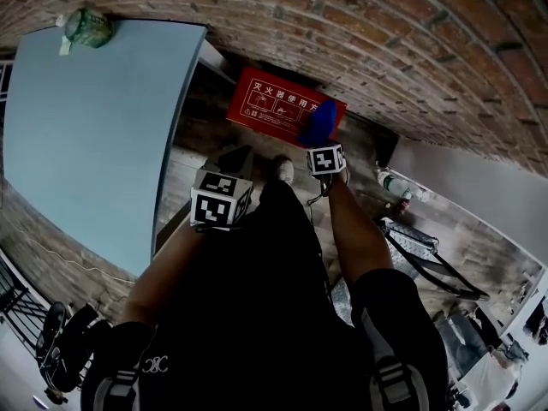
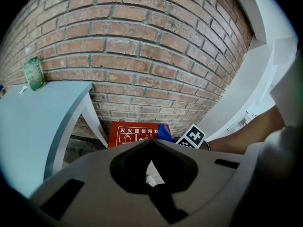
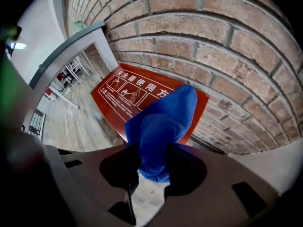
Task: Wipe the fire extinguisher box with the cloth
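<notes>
The red fire extinguisher box [image 1: 272,99] stands on the floor against the brick wall, white print on its top face. My right gripper [image 1: 319,142] is shut on a bunched blue cloth [image 1: 318,125], which hangs over the box's right end. In the right gripper view the cloth [image 3: 163,119] sticks out between the jaws just above the red lid [image 3: 125,91]; I cannot tell whether it touches. My left gripper [image 1: 235,163] is held back, left of the box, shut with nothing in it. Its view shows the box [image 2: 131,133], the cloth [image 2: 164,132] and the right gripper's marker cube [image 2: 193,136].
A pale blue table [image 1: 86,135] fills the left side, with a green bundle [image 1: 86,26] at its far corner. The brick wall [image 1: 385,50] runs behind the box. A plastic bottle [image 1: 394,185] and a metal frame [image 1: 424,251] lie to the right. My shoe [image 1: 283,169] is near the box.
</notes>
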